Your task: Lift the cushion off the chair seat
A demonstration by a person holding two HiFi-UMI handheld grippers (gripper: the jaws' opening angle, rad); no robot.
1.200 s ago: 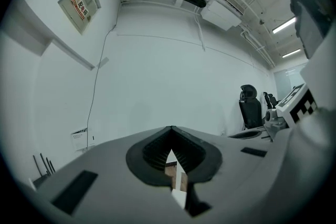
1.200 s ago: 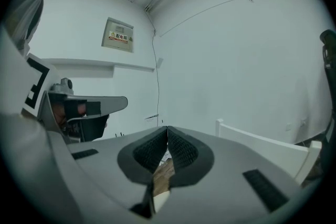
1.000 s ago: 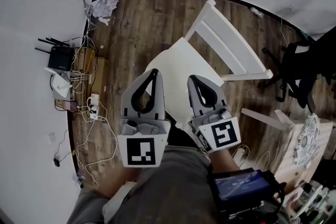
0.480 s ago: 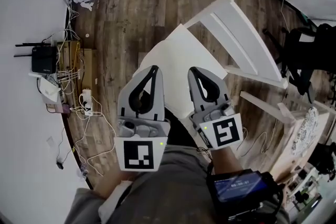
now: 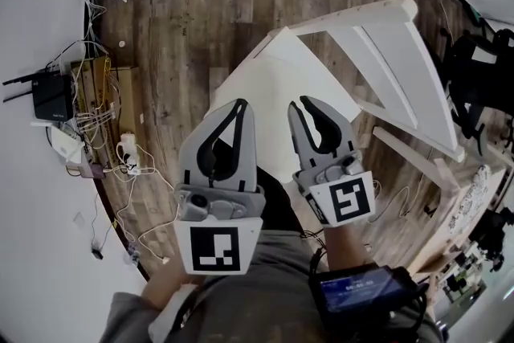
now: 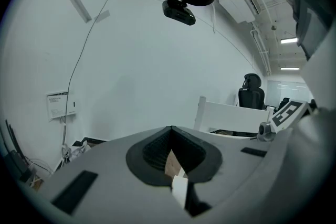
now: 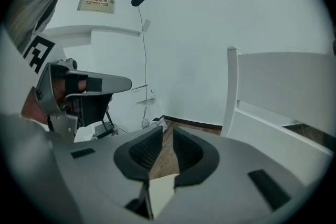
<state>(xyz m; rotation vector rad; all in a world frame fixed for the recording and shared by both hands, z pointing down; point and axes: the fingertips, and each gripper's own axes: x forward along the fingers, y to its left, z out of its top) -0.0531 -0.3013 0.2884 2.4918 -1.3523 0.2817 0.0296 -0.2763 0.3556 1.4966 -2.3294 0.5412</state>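
1. Step in hand: pre-grasp approach, nothing picked up yet. The cushion lies flat on the seat of the white chair, just ahead of both grippers. It's white on white, so its edge vs the seat is hard to separate.
2. L gripper: jaws together, tips meeting, nothing in them. In head view it sits over the near-left edge of the seat.
3. R gripper: jaws opening, only a narrow slit so far. Just floor shows thru the gap, nothing between the pads. It's beside the L gripper, over the near edge.
4. Contact: neither gripper looks to touch the cushion, but no view gives me the height, so can't confirm.
5. Next, imo: you need the L jaws apart too, and the R wider. Put one jaw over and one under the near cushion edge on each side, and pinch the pad only, not the seat board.
6. Then raise both evenly and stay clear of the backrest on the far right. Likely risk: a shallow pinch slips off.
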